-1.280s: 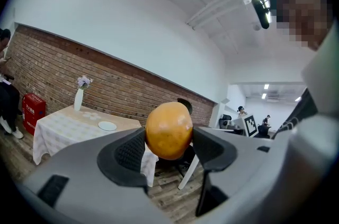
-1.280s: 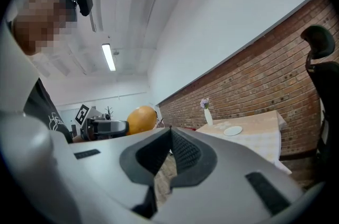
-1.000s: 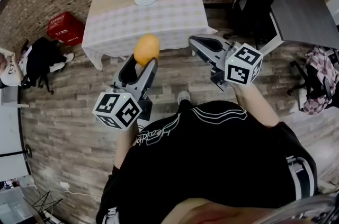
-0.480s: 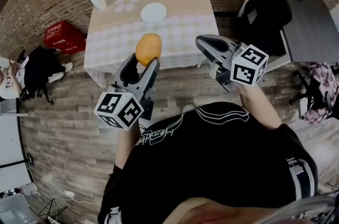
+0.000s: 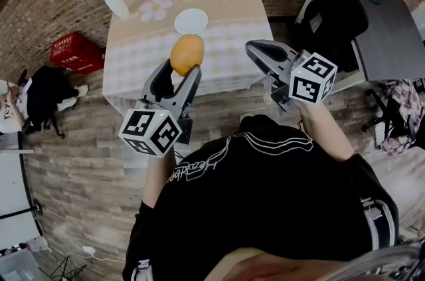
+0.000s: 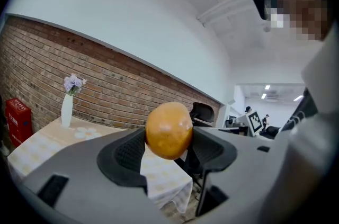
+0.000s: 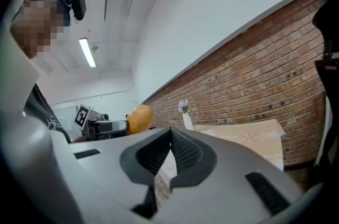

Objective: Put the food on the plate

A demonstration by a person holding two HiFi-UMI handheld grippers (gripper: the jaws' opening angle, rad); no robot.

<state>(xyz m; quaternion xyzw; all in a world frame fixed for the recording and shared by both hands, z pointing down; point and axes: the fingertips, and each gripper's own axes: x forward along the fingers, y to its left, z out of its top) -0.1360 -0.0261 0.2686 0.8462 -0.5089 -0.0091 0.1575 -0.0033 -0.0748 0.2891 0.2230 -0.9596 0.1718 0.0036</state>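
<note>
Left gripper (image 6: 168,139) clamps the one orange-yellow fruit (image 6: 168,130), perhaps a mango, in the air above the table's (image 5: 229,4) near edge. Right gripper (image 7: 169,146) is closed on nothing. One white plate (image 5: 191,21) lies by the far edge, and one vase (image 5: 114,2) stands at the far left corner. One red crate (image 5: 76,52) sits on the floor beside the table.

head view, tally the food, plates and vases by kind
food: 1
plate: 1
vase: 1
total: 3
</note>
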